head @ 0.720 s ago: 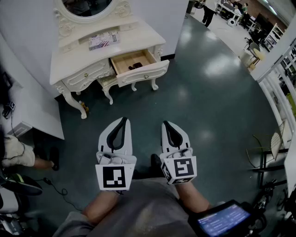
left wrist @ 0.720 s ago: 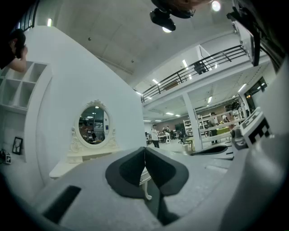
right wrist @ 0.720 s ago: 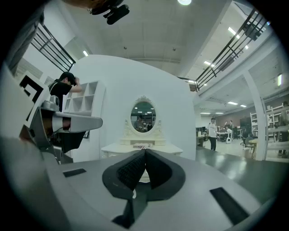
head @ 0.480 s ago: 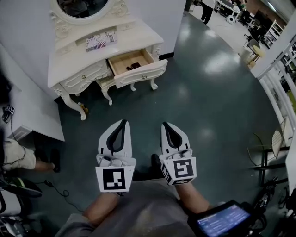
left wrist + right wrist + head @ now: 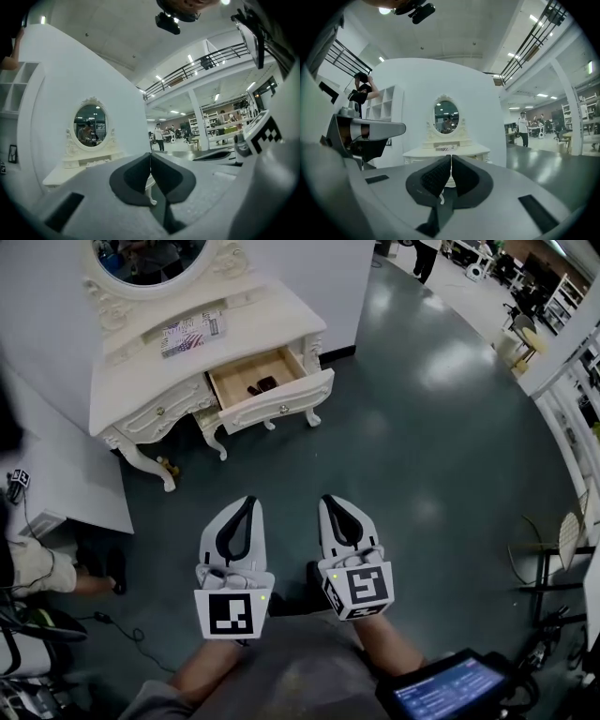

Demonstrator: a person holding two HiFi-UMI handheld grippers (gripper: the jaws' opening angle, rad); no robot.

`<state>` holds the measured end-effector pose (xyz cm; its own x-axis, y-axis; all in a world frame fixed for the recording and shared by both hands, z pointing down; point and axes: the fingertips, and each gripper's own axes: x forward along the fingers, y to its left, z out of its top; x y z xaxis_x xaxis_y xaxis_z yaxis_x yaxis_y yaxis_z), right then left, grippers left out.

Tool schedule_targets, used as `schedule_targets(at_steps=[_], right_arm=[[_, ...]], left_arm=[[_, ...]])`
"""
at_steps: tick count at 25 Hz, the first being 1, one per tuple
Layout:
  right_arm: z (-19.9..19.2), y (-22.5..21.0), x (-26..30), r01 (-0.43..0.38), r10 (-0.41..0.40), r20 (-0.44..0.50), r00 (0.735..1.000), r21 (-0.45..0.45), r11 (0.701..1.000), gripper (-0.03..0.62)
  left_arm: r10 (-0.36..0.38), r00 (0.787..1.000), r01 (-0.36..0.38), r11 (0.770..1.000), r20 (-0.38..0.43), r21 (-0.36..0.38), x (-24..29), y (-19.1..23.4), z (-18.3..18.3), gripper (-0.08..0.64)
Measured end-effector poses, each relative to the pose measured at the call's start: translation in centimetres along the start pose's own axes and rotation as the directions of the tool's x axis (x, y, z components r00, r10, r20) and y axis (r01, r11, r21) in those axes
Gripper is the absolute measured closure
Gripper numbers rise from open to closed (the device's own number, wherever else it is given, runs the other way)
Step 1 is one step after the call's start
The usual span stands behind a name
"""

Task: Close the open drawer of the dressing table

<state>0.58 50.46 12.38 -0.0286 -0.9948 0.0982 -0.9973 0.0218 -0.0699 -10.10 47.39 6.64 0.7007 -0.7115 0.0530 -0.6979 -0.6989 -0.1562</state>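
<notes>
Left claw (image 5: pixel 246 504) and right claw (image 5: pixel 328 501) are both pressed shut with nothing held, side by side, aimed at the dressing table (image 5: pixel 253 329). Since the earlier frames the table sits a little lower and further left in the head view. I read that as a slight approach, no contact yet.

The drawer (image 5: pixel 272 397) stands pulled out, well apart from the claws, with small dark items (image 5: pixel 261 385) inside. Only floor (image 5: pixel 394 456) lies between. The white counter (image 5: pixel 66 465) and a seated person (image 5: pixel 37 563) are off to the left, out of the path.

Bare floor (image 5: pixel 375 456) runs from me straight to the front of the drawer (image 5: pixel 281 409), which juts from the dressing table (image 5: pixel 141 371). On my left, a white board (image 5: pixel 66 474) and a seated person's leg (image 5: pixel 42 563) narrow the way.
</notes>
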Motion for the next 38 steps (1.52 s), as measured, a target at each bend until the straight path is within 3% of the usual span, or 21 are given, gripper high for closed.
schedule_targets(at_steps=[14,26,38], right_arm=[[2.3,-7.6,7.8,-0.120,0.120,-0.001,0.993,0.007,0.993,0.577],[2.9,-5.5,14.5,-0.206,0.206,0.001,0.979,-0.039,0.978,0.577],[1.9,-4.2,24.6,-0.163,0.161,-0.039,0.986,-0.049,0.985,0.577]], left_arm=[[0.100,0.995,-0.099,0.993,-0.014,0.067,9.1,-0.9,3.3,0.543],[0.260,0.965,-0.260,0.966,-0.036,0.012,9.6,6.0,1.4,0.543],[0.246,0.966,-0.249,0.968,-0.075,-0.037,15.4,14.5,-2.8,0.543]])
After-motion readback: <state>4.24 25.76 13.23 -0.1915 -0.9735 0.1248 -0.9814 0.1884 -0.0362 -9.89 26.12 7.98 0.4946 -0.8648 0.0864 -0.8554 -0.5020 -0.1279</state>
